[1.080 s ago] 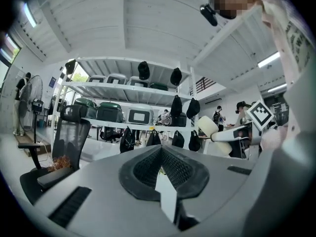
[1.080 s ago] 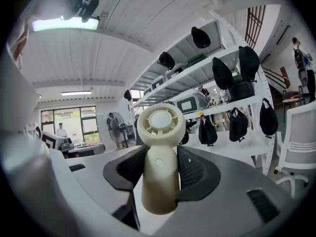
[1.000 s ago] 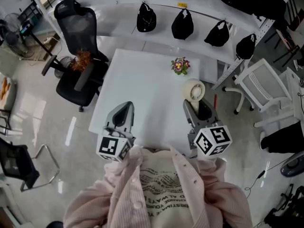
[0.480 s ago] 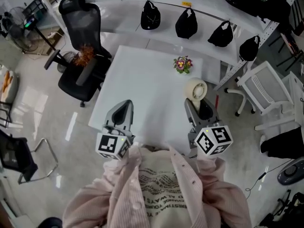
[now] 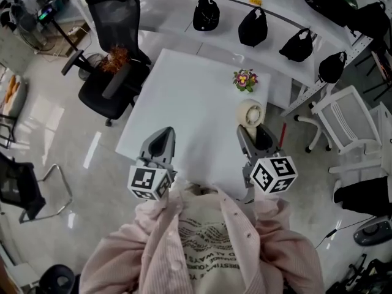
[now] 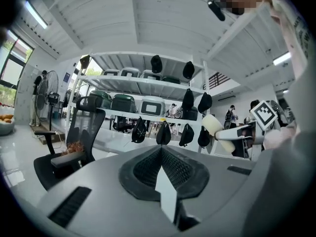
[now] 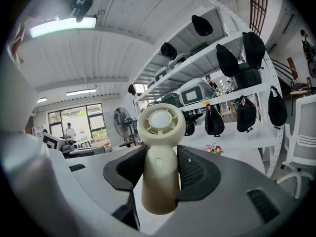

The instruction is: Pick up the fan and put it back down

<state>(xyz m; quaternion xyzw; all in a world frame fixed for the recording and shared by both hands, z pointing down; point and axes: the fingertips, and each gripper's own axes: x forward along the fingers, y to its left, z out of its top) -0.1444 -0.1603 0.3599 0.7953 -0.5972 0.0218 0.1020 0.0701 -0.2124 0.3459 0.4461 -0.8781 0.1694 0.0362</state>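
Bright strip light (image 7: 61, 27) overhead; both gripper views bulge, corners black.

Cream plastic handheld fan (image 7: 159, 157): smooth, satin sheen, moulded grille. Right gripper (image 7: 162, 171) and left gripper (image 6: 162, 156): matt grey plastic shells, with black ribbed, rubbery-looking pads (image 7: 193, 168). White square table (image 5: 184, 103) at centre of head view: smooth, matt top. Pale tiled floor (image 5: 55, 121) at 9 o'clock: glossy, mirrors the light. Black office chair (image 5: 116, 17) at 11 o'clock: mesh back, padded cloth seat. Black cloth caps (image 5: 206, 14) at 12 to 1 o'clock: matt. Pink ribbed cloth shirt (image 5: 147, 250) at 6 o'clock. White slatted chair (image 5: 343, 118) at 3 o'clock: looks like hard plastic.
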